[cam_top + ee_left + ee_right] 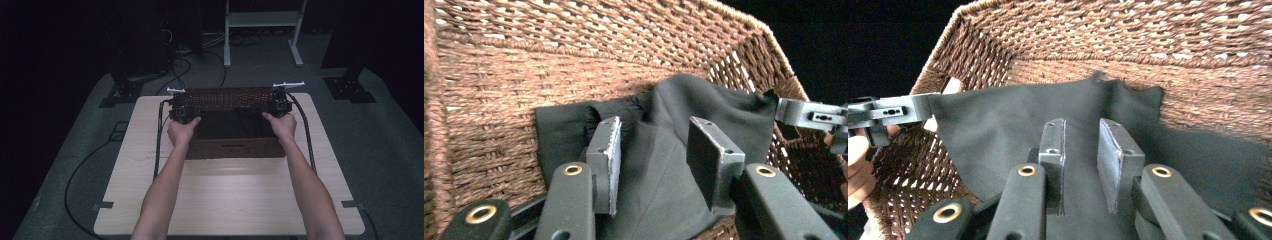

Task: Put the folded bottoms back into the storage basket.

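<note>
A brown woven basket (232, 94) stands at the far middle of the pale wooden table (230, 200), with a dark cloth (235, 125) lying inside. My left gripper (181, 107) reaches into its far left corner. In the left gripper view its jaws stand wide apart over the cloth (659, 170), against the basket wall (524, 60); the left gripper (651, 135) is open. My right gripper (280, 105) is in the far right corner. That right gripper (1082, 135) is open by a narrow gap above the cloth (1008, 120), with nothing pinched between the jaws.
Cables (159, 135) trail from both grippers along the basket's sides and off the table. Black stand bases (350, 90) and a white frame (260, 20) sit on the floor beyond the table. The near half of the tabletop is bare wood.
</note>
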Motion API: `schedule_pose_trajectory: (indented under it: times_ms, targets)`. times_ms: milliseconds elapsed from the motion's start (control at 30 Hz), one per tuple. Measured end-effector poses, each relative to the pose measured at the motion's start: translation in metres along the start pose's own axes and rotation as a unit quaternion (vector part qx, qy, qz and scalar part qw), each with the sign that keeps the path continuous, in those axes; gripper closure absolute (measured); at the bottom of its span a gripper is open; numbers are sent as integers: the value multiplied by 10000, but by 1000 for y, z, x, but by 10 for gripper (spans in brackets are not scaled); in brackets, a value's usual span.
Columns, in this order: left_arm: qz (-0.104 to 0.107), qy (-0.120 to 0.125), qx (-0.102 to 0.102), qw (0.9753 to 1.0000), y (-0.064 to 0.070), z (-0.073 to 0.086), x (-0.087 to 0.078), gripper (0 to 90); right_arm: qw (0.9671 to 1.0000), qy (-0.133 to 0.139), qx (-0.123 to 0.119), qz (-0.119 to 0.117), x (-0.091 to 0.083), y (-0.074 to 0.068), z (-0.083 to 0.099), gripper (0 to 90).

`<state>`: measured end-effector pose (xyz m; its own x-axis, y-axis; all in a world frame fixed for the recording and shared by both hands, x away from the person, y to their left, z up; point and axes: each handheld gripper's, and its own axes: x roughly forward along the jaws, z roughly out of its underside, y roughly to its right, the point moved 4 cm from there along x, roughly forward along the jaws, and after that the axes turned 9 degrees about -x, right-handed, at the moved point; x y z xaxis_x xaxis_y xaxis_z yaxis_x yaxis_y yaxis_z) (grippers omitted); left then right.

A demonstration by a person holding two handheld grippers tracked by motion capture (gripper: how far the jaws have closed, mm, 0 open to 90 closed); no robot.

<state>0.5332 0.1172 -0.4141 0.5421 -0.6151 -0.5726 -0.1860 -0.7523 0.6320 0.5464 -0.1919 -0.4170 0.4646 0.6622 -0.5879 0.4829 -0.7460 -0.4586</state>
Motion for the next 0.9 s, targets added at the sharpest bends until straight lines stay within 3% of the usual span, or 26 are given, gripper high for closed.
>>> schedule_pose_trajectory:
  times_ms: [233,300,667,900]
  targets:
    - [96,152,-75,9998,0,-1,-3,548,9999,66,28,138,-8,6,0,720]
    - [120,367,-121,9992,-1,-2,-6,540,9998,124,54,166,-11,8,0,717]
    - [386,459,-199,9980,-1,-2,-11,505,9998,135,-26,106,-18,5,5,654]
    - [576,427,-97,9974,6,1,-16,499,9996,251,-99,-32,-26,1,5,623]
